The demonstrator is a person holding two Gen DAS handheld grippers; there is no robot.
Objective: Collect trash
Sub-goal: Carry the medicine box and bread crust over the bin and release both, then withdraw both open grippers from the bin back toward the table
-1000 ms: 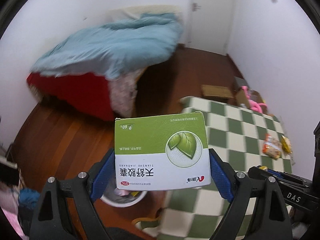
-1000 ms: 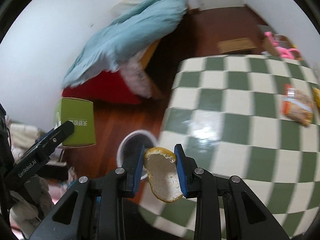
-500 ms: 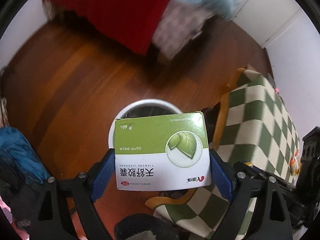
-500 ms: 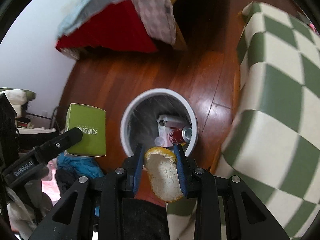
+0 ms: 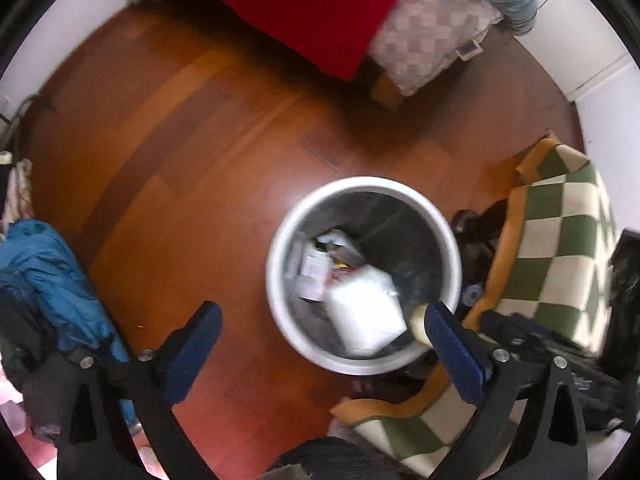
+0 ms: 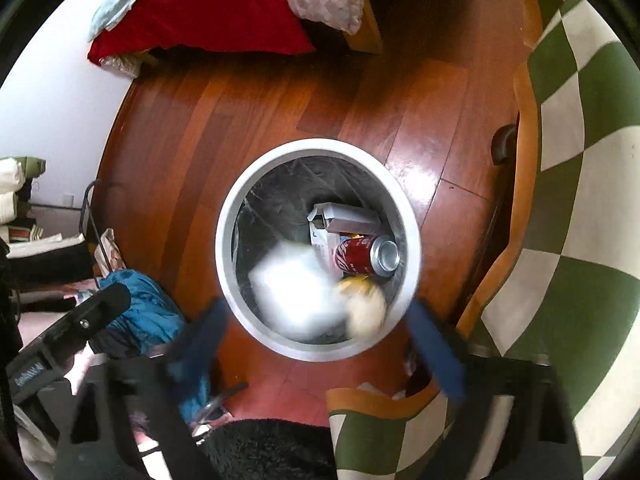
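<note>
A white round trash bin (image 5: 362,184) (image 6: 320,146) stands on the wood floor right below both grippers. My left gripper (image 5: 322,310) is open above its near rim, nothing between the fingers. The medicine box (image 5: 364,316) (image 6: 296,292) is a white blur dropping inside the bin. My right gripper (image 6: 316,320) is open too, its blue pads (image 6: 432,344) blurred. The orange peel (image 6: 364,304) falls as a pale blur beside the box. A red drink can (image 6: 366,256) and a white carton (image 6: 344,216) lie at the bottom.
The table with the green-and-white check cloth (image 5: 560,240) (image 6: 580,160) stands just right of the bin. A bed with a red cover (image 5: 300,8) is across the floor. A blue jacket (image 5: 44,264) (image 6: 140,304) lies in a pile at the left.
Both grippers swung from the table over the bin and opened. The medicine box left the left gripper and the orange peel left the right; both are falling in.
</note>
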